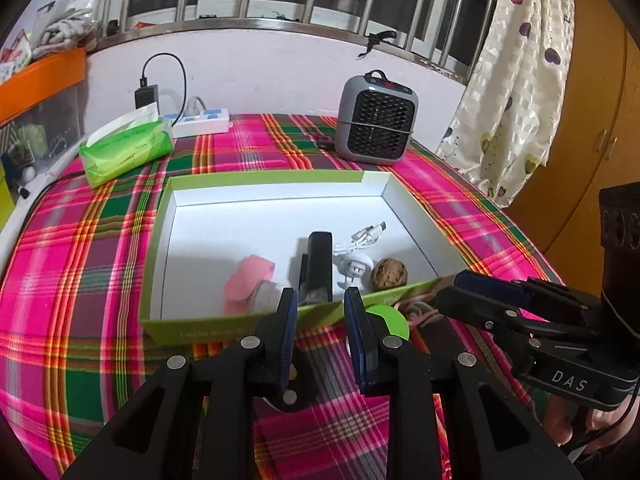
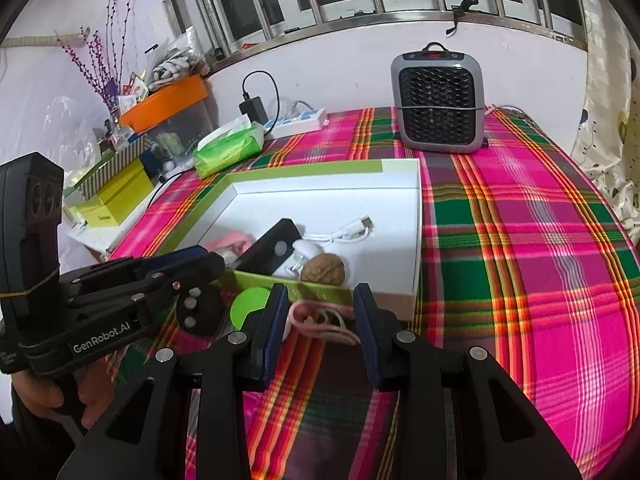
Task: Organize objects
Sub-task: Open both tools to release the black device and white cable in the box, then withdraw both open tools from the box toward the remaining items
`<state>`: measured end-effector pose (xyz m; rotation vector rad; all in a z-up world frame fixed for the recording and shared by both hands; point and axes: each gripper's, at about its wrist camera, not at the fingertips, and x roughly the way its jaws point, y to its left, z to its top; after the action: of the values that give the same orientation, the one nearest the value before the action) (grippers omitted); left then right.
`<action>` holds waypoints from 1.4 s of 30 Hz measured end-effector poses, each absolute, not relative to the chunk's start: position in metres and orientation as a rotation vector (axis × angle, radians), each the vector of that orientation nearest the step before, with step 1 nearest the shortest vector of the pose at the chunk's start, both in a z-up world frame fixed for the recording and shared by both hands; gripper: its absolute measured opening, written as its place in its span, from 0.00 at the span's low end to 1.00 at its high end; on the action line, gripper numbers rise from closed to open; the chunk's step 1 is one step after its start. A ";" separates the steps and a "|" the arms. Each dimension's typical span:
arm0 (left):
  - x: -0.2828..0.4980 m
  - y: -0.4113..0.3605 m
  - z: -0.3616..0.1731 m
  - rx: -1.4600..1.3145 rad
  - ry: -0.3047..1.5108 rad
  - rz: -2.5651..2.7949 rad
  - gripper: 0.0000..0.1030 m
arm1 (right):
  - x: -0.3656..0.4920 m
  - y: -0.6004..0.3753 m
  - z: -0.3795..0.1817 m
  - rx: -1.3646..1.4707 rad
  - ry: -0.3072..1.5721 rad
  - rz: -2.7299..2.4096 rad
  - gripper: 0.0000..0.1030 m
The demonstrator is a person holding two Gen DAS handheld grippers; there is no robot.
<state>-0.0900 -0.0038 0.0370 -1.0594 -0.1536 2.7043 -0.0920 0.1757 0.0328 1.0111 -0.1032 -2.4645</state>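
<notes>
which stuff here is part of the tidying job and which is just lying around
Part of the job: green-edged box; in it walnut, white charger cable, black device, pink item; outside it green disc, pink cord.

Lying about: heater, tissue pack, power strip.

Green-rimmed white box: open, holding pink roll, black device, white charger with cable, walnut. Outside its front wall: green disc, pink cord.
</notes>
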 end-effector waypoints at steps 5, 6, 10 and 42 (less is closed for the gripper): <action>-0.084 -0.003 0.032 -1.064 -0.150 2.698 0.21 | -0.088 0.176 0.030 1.023 -0.097 -2.457 0.34; -0.083 -0.004 0.032 -1.064 -0.152 2.698 0.21 | -0.088 0.176 0.029 1.025 -0.093 -2.456 0.34; -0.080 -0.007 0.029 -1.067 -0.169 2.702 0.21 | -0.086 0.176 0.026 1.039 -0.086 -2.450 0.34; -0.068 -0.026 0.024 -1.074 -0.235 2.740 0.22 | -0.081 0.161 0.022 1.037 -0.020 -2.415 0.39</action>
<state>-0.0683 -0.0261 0.0244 -1.0736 -0.2348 2.7398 -0.0810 0.1615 0.0224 1.0371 -0.0198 -2.4150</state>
